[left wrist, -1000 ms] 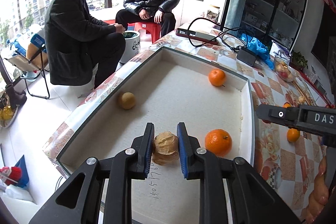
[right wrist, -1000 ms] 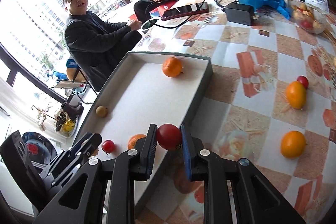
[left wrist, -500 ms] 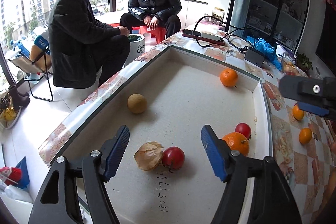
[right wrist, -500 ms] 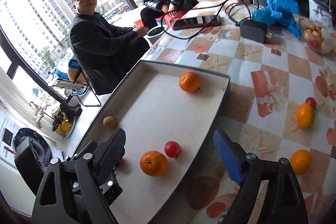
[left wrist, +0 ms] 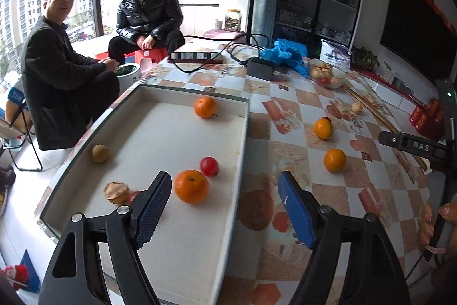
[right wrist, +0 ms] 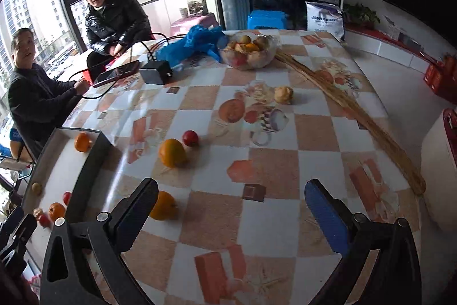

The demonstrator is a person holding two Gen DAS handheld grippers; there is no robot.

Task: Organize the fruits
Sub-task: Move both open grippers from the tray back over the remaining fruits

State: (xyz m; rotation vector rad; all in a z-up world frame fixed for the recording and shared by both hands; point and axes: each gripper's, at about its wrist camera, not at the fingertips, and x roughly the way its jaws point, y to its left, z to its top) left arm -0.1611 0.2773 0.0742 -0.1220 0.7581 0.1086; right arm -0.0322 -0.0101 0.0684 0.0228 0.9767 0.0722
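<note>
1. Now that both my grippers have let go, the white tray (left wrist: 242,133) holds more than it did a second ago — the husked brown fruit (left wrist: 115,192) and the small red fruit (left wrist: 209,166) lie loose inside it.
2. My left gripper (left wrist: 225,207) hangs wide open, empty, over the tray's right wall.
3. My right gripper (right wrist: 231,207) is spread and empty too, swung out over the table.
4. Next to fetch, I judge: the near orange (right wrist: 162,205), round and glossy, just beside my right gripper's left finger.
</note>
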